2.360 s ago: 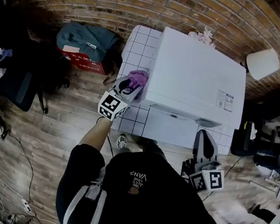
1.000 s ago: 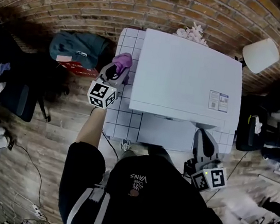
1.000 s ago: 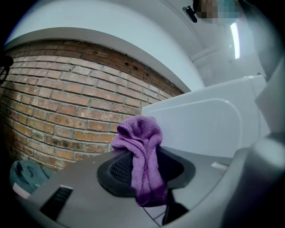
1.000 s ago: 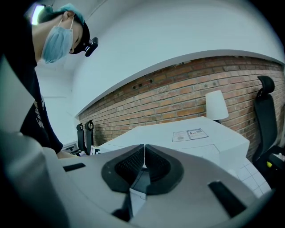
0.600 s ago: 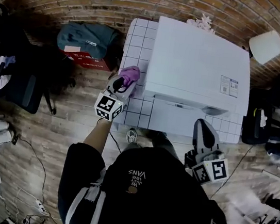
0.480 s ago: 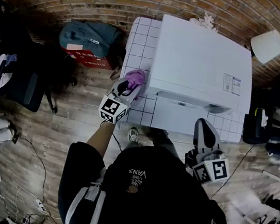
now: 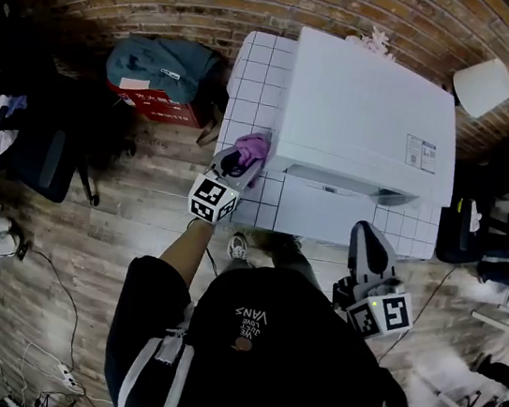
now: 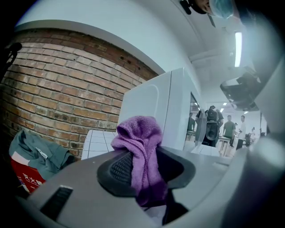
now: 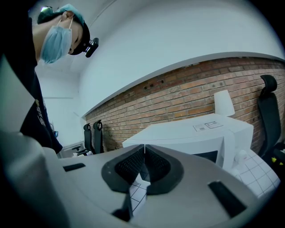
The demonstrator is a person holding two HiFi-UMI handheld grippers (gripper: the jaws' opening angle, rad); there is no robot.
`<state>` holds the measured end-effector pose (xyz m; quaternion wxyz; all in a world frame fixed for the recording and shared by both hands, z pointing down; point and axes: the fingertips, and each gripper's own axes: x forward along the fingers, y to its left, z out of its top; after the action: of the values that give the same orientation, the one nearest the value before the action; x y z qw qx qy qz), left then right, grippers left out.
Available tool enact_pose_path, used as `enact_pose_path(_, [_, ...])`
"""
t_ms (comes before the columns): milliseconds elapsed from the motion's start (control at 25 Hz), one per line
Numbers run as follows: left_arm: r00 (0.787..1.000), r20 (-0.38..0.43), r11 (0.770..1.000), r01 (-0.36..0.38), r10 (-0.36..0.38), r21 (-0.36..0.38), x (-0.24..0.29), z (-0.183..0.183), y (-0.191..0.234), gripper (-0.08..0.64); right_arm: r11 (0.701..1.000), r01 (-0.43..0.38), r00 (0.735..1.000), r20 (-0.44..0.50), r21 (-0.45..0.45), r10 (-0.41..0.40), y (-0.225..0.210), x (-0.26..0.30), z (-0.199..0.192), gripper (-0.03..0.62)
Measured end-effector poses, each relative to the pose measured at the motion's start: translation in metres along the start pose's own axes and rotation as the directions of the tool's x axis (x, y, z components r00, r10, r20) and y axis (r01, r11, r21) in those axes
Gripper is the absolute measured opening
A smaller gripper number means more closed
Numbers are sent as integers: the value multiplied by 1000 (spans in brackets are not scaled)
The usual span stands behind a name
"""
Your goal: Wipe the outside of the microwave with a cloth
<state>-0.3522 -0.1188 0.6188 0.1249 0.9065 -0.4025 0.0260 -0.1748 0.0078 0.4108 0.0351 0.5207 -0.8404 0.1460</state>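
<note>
A white microwave (image 7: 370,125) stands on a white tiled table (image 7: 256,65) by a brick wall. My left gripper (image 7: 246,155) is shut on a purple cloth (image 7: 253,146) and holds it against the microwave's left side near the front corner. In the left gripper view the cloth (image 8: 139,147) bunches up between the jaws in front of the microwave's side (image 8: 147,104). My right gripper (image 7: 367,251) hangs shut and empty in front of the microwave's right front corner; the right gripper view shows the microwave (image 9: 196,136) beyond its closed jaws (image 9: 144,167).
A grey bag (image 7: 165,71) and a red box (image 7: 160,108) lie on the wooden floor left of the table. A white lamp (image 7: 483,87) stands at the right back. Black office chairs (image 7: 39,156) sit at far left and right. People stand in the room behind the microwave (image 8: 229,129).
The left gripper with the cloth slid back along the microwave's left side, then forward again to near the front corner. The right gripper stayed put.
</note>
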Motion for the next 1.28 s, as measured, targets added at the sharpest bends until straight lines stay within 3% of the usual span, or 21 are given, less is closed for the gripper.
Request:
enact_pose_path(840, [994,-8,994,-105,105,-10,159,45,128,140,995,102,990,-96,16,-101,-82,17,0,3])
enact_pose_path(1280, [991,-43,992,-130,130,-2,187,52,153,140,996,84,987,-136,18,-81,-90,30,-4,3])
